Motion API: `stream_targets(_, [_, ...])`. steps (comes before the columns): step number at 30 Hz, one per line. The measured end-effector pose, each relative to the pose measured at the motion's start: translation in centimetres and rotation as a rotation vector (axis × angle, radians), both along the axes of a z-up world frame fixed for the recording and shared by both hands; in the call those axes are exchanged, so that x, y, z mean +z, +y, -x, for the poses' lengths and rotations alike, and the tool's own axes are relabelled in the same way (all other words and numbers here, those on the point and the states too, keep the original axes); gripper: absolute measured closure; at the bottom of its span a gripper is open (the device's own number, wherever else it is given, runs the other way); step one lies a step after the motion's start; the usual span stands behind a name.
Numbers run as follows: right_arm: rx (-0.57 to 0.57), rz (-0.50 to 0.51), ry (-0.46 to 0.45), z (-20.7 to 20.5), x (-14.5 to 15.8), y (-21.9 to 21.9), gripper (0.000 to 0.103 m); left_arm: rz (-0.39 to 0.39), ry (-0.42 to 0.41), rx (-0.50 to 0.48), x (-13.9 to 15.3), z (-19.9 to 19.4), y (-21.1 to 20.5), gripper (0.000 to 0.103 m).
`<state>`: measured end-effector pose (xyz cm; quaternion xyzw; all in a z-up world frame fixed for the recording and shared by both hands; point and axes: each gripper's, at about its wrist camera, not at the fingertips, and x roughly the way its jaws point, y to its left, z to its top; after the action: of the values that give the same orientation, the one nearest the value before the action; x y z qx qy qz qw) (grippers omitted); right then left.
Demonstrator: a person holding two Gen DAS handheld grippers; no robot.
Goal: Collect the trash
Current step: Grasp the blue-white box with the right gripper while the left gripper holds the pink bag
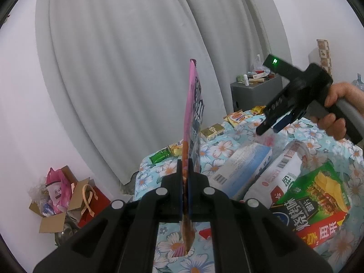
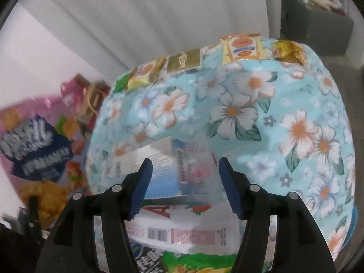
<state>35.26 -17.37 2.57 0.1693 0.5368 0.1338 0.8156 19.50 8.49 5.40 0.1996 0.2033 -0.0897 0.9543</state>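
On the left, the left gripper (image 1: 185,177) is clamped tight on a flat pink snack bag (image 1: 193,122), which stands upright and edge-on to the left wrist camera, its lower end hanging below the jaws above the floral tablecloth (image 1: 229,147). The bag carries dark blue panels with white lettering and an orange food picture, seen more fully at the left edge of the right wrist view. To its right, wrappers lie in a heap on the cloth: a white and blue carton (image 1: 241,163), a white pack with barcodes (image 1: 279,173) and a green chip box (image 1: 318,193) with a red band, overlapping one another. Along the far edge of the table sit small yellow, gold and green sachets (image 1: 236,117). Further right, a hand (image 1: 339,111) holds the right gripper (image 2: 185,182) pointing steeply down at the heap; its blue-padded jaws stand apart, and nothing is pinched between them. The carton and white pack lie below the gap, blurred; contact cannot be told.
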Motion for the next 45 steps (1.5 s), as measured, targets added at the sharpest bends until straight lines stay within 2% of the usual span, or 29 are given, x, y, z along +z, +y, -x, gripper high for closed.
stream_targets(5, [0.069, -0.112, 0.027, 0.7, 0.8, 0.2, 0.040, -0.002, 0.000, 0.001, 0.0, 0.0, 0.0, 0.100])
stream_targets(11, [-0.124, -0.055, -0.130, 1.7, 4.0, -3.0, 0.040, -0.004, 0.000, 0.004, 0.1, 0.1, 0.1, 0.100])
stream_targets(14, [-0.121, -0.084, -0.145, 1.6, 4.6, -3.4, 0.040, -0.007, 0.001, 0.004, 0.1, 0.0, 0.1, 0.100])
stream_targets(16, [-0.060, -0.110, -0.107, 1.1, 4.0, -2.7, 0.035, -0.008, 0.002, 0.005, 0.0, 0.0, 0.0, 0.100])
stream_targets(18, [0.024, -0.159, -0.008, 0.1, 1.9, -1.1, 0.034, -0.008, 0.003, 0.005, 0.0, -0.1, 0.0, 0.100])
stream_targets(21, [0.064, -0.108, 0.097, -0.8, -0.5, 0.1, 0.034, -0.008, 0.004, 0.005, 0.1, 0.0, 0.0, 0.100])
stream_targets(24, [0.063, -0.109, 0.209, -2.4, -3.7, 0.7, 0.034, -0.012, 0.004, 0.005, 0.2, 0.1, 0.1, 0.100])
stream_targets(29, [0.091, -0.140, 0.308, -3.8, -6.4, 1.2, 0.033, -0.014, 0.005, 0.008, 0.1, -0.1, 0.2, 0.100])
stream_targets(33, [0.121, -0.194, 0.336, -4.3, -7.1, 1.4, 0.033, -0.015, 0.007, 0.011, 0.1, -0.1, 0.2, 0.100])
stream_targets(37, [0.160, -0.150, 0.327, -4.4, -7.1, 2.4, 0.045, -0.015, 0.007, 0.012, 0.1, -0.1, 0.1, 0.100])
stream_targets(40, [0.174, -0.164, 0.309, -4.1, -6.7, 2.7, 0.055, -0.016, 0.007, 0.011, 0.1, -0.1, 0.1, 0.100])
stream_targets(45, [0.176, -0.186, 0.248, -3.3, -5.1, 2.4, 0.063, -0.016, 0.003, 0.010, 0.1, 0.0, 0.1, 0.100])
